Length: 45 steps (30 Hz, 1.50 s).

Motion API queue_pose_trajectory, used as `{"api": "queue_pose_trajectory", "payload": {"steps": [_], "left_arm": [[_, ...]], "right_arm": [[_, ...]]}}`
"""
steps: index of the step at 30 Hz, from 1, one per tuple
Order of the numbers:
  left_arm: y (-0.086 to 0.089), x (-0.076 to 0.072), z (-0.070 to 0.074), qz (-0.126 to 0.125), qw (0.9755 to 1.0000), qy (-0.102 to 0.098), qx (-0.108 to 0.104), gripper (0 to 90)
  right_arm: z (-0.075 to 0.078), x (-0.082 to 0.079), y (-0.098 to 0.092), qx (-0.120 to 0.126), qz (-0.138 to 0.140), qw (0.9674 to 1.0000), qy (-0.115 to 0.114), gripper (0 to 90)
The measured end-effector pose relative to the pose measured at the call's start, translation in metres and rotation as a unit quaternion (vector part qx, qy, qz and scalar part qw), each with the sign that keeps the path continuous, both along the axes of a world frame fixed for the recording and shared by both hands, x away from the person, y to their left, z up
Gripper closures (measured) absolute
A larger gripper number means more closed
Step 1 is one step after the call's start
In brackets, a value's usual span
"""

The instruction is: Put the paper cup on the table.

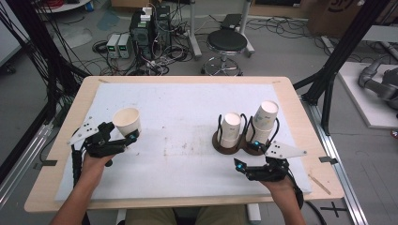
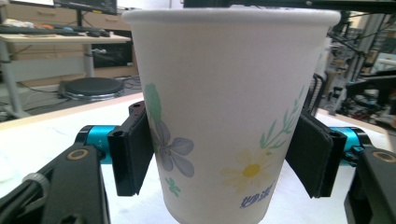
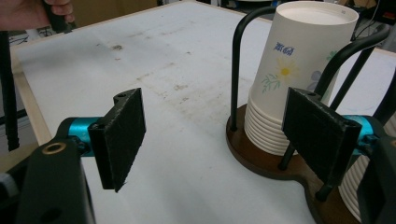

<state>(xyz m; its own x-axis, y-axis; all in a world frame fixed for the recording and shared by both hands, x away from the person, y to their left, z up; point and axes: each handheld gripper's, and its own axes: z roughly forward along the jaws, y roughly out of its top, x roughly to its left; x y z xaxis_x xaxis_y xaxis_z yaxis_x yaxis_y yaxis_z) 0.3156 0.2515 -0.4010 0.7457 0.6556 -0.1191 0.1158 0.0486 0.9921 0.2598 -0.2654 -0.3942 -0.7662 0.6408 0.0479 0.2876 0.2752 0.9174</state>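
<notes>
From the high view, the left hand-held gripper (image 1: pixel 133 136) is holding a paper cup (image 1: pixel 127 121) upright over the bench (image 1: pixel 178 178), left side. In the left gripper view the pads (image 2: pixel 135 151) are pinching it mid-wall, lightly I'd say, since it's thin and crushable. In the right gripper view the right hand-held gripper (image 3: pixel 212 140) is sitting spread and empty beside the stacked cups (image 3: pixel 299 74).

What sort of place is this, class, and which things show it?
Probably a robotics lab or workshop: computer towers amid tangled cables on the floor, a black frame around the table, and a rolling stool.
</notes>
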Motion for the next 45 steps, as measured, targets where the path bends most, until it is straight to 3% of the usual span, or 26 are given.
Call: {"api": "queue_pose_trajectory", "payload": {"steps": [4, 10, 17, 27, 34, 38, 45], "left_arm": [[0.004, 0.011, 0.003, 0.022, 0.9998, -0.001, -0.002, 30.3], [0.006, 0.035, -0.003, 0.056, 0.9982, 0.018, 0.015, 30.6], [0.003, 0.051, -0.007, 0.069, 0.9973, 0.024, 0.009, 31.1], [0.0, 0.066, -0.026, 0.083, 0.9929, 0.073, 0.043, 31.1], [-0.01, 0.071, -0.034, 0.074, 0.9918, 0.083, 0.062, 31.5], [-0.013, 0.073, -0.039, 0.077, 0.9886, 0.098, 0.084, 31.5], [-0.014, 0.074, -0.044, 0.098, 0.977, 0.127, 0.14, 31.9]], "right_arm": [[0.001, 0.0, 0.001, -0.001, 0.005, 1.0, -0.001, 22.3], [0.001, 0.002, 0.002, 0.0, 0.008, 1.0, -0.003, 22.3], [-0.001, 0.003, 0.003, 0.0, 0.01, 1.0, 0.001, 22.3], [-0.001, 0.001, 0.004, 0.0, 0.012, 0.9999, 0.003, 22.3], [0.0, 0.001, 0.004, -0.001, 0.013, 0.9999, 0.0, 22.3], [0.0, 0.0, 0.003, -0.001, 0.013, 0.9999, 0.001, 22.4], [-0.001, 0.0, 0.001, -0.001, 0.013, 0.9999, 0.001, 22.4]]}}
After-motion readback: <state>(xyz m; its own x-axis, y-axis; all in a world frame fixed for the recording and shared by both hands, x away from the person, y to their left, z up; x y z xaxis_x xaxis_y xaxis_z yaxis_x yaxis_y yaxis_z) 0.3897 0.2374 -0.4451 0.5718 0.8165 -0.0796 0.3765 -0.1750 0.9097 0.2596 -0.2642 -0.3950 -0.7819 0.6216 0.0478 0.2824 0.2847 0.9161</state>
